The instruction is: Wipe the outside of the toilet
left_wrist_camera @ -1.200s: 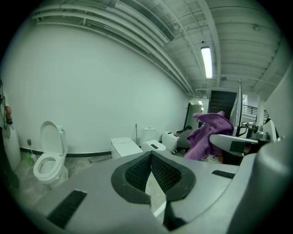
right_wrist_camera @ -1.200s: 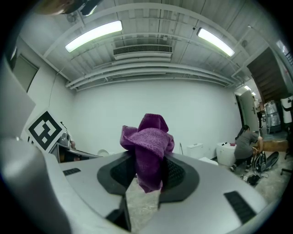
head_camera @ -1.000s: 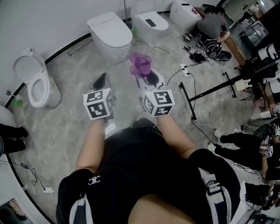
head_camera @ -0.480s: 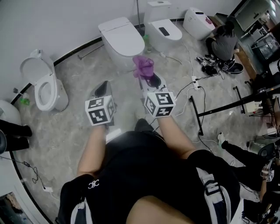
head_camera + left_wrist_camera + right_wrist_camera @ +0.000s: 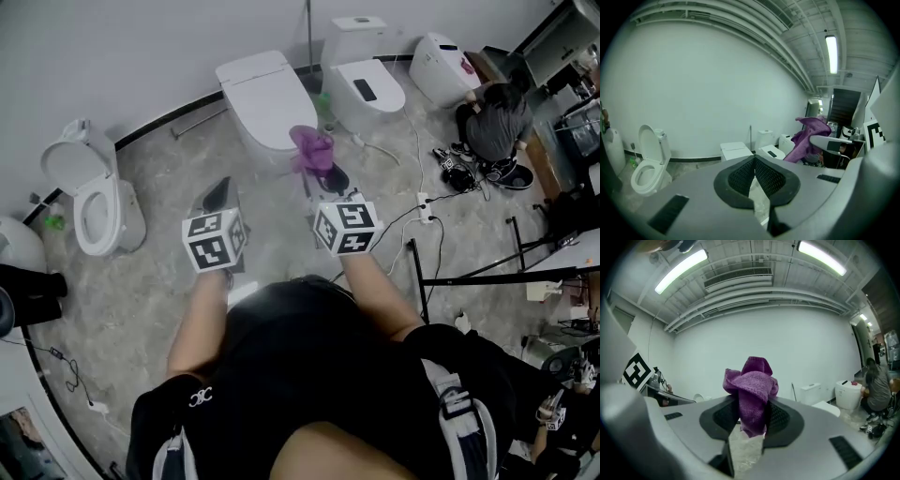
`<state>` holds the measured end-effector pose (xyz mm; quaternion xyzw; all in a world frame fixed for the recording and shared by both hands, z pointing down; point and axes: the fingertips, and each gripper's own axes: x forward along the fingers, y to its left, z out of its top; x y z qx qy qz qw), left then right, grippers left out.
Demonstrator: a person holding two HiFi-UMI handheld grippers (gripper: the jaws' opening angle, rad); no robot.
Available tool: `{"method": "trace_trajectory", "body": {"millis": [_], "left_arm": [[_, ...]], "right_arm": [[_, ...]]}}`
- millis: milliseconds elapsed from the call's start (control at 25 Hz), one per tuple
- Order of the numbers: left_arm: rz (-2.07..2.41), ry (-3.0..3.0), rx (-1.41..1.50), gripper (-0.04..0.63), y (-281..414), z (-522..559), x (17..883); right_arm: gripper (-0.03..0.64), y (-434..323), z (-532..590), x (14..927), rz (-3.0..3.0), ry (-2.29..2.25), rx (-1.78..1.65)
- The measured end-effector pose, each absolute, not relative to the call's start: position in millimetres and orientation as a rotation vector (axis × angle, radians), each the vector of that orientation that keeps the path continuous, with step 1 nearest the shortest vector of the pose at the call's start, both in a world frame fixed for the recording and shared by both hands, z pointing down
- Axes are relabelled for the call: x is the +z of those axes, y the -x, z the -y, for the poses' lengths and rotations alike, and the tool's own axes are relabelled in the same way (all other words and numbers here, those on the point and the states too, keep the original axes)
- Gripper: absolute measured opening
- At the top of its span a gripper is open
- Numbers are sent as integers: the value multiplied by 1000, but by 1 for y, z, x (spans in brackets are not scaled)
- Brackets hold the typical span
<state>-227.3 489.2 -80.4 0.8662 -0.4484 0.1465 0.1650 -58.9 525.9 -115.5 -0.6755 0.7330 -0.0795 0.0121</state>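
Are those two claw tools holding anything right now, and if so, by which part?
The right gripper pinches a purple cloth by a bunched fold, and the rest bulges past the jaw tips. The left gripper is shut on nothing.

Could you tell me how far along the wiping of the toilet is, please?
Done: the right gripper is clamped on the purple cloth. In hand: the cloth is held in the air before the closed white toilet; the left gripper is shut and empty. Left: all the wiping, no contact yet.
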Motion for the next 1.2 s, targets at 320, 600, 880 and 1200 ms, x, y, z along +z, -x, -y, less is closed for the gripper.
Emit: {"method": "trace_trajectory", "body": {"millis": [320, 600, 880, 1200], "left_arm": [[1308, -2449, 386, 8, 136, -402, -80], [1378, -2394, 392, 8, 99, -364, -72], [1400, -2337, 429, 8, 101, -318, -49], [1400, -2331, 371, 8, 99, -217, -36]], "right_arm": [[133, -25, -448, -108, -2371, 2076, -229], [133, -86, -407, -98, -2415, 2021, -259], [133, -86, -359, -73, -2464, 1997, -325], [132, -66, -263, -55, -2604, 1934, -297]]}}
